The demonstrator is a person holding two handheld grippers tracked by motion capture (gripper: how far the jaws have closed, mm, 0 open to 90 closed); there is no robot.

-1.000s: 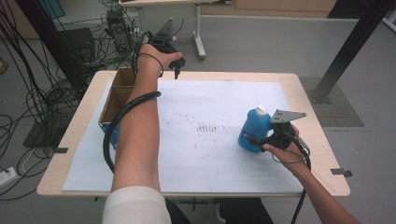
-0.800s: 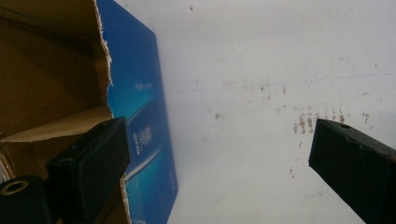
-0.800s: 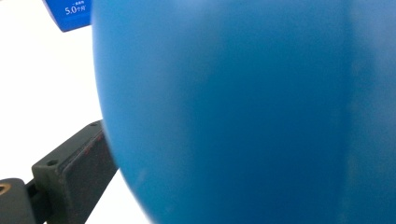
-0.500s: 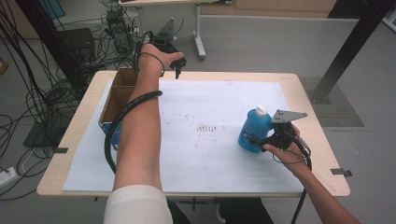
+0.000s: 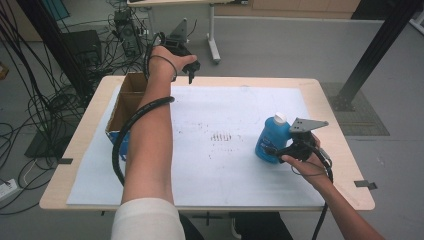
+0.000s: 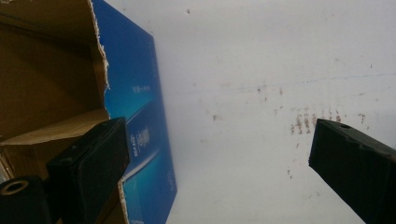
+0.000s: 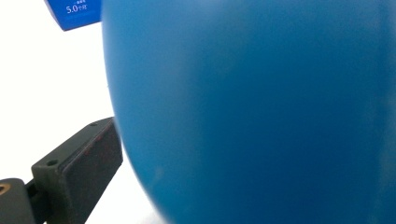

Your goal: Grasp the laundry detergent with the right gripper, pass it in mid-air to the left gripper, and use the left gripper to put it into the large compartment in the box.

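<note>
Right claw (image 5: pixel 278 150) is down at the near right of the bench (image 5: pixel 345 165), pressed up against the blue bottle (image 5: pixel 270 140). The bottle stands upright on the white sheet (image 5: pixel 225 100), white cap on top. In the right gripper view one black pad sits flush against the bottle's blue wall at the lower left; the other pad is hidden behind the bulk of the bottle, so whether this claw is actually clamped, I cannot tell. The grey three-cornered plate rides above the hand, level with the cap.

Over to the far side: the left claw (image 5: pixel 192 70) is stretched out over the far edge of the bench, well apart from the bottle. Its jaws are spread wide, holding nothing; the left gripper view shows the stained white sheet between them. The open cardboard box (image 5: pixel 131 97) lies along the left side of the sheet, blue print on its outer wall, brown inside, the forearm passing just beside it.
</note>
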